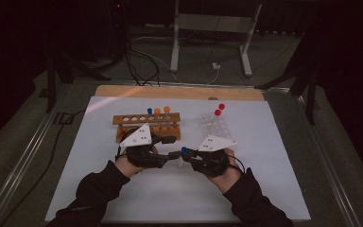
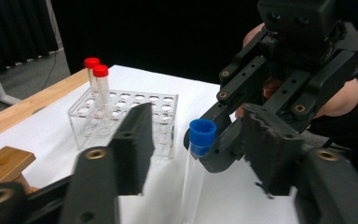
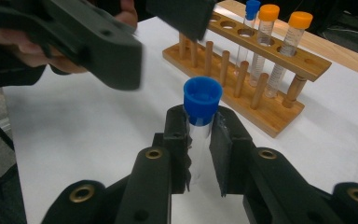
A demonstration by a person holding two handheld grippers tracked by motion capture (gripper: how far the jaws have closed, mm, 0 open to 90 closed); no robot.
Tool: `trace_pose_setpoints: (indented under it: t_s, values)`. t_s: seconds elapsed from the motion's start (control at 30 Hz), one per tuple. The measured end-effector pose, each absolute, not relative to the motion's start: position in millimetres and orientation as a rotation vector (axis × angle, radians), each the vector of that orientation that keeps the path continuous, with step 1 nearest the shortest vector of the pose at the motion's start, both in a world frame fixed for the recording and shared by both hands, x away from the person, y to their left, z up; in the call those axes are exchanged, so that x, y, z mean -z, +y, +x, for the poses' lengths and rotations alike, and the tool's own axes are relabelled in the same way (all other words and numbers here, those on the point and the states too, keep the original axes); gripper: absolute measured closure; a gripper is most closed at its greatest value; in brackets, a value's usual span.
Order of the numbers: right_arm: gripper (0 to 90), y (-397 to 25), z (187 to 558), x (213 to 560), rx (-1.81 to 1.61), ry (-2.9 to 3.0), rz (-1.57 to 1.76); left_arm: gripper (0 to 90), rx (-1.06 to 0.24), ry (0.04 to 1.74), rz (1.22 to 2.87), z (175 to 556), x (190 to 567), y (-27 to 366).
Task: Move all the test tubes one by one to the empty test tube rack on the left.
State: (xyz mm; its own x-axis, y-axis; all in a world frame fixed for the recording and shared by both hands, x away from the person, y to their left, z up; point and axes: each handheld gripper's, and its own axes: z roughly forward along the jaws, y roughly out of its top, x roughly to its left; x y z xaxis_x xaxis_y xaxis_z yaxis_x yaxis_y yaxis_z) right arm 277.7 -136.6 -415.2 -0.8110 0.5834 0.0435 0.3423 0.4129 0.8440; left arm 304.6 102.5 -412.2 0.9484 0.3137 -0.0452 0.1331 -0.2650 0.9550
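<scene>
Tube: we hold the clear plastic blue-capped tube [image 3: 200,121] upright, just before the wooden rack [image 3: 261,60].
Right gripper [image 3: 199,140]: clenched on tube.
Left gripper [image 2: 191,154]: jaws apart, flanking it.
Advice: we'd close squarely below the cap.

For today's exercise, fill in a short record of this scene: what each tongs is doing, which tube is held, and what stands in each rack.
Right tongs: shut on the blue-capped tube, held upright
Left tongs: open, jaws on either side of that tube
Wooden rack: one blue-capped and two orange-capped tubes
Clear rack: two red-capped tubes
Surface: white table
</scene>
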Motion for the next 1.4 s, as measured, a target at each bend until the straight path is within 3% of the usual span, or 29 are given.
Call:
trace_pose_setpoints:
  t_s: [0.57, 0.87, 1.2, 1.4]
  values:
    - [76.8, -134.8, 276.4, 413.1, -1.354, 2.415, 0.800, 75.7, -0.164, 0.287, 1.873, 308.9, 414.8, 85.7]
    - [75.6, -135.5, 276.5, 412.4, -1.376, 2.396, 0.807, 77.7, -0.186, 0.284, 1.876, 309.0, 411.0, 86.0]
    - [34.6, -143.5, 276.4, 410.9, -1.453, 2.309, 0.771, 78.1, -0.224, 0.310, 1.857, 313.3, 400.5, 99.1]
    - [24.8, -147.4, 275.3, 411.9, -1.459, 2.254, 0.786, 78.1, -0.267, 0.330, 1.841, 316.9, 391.1, 110.4]
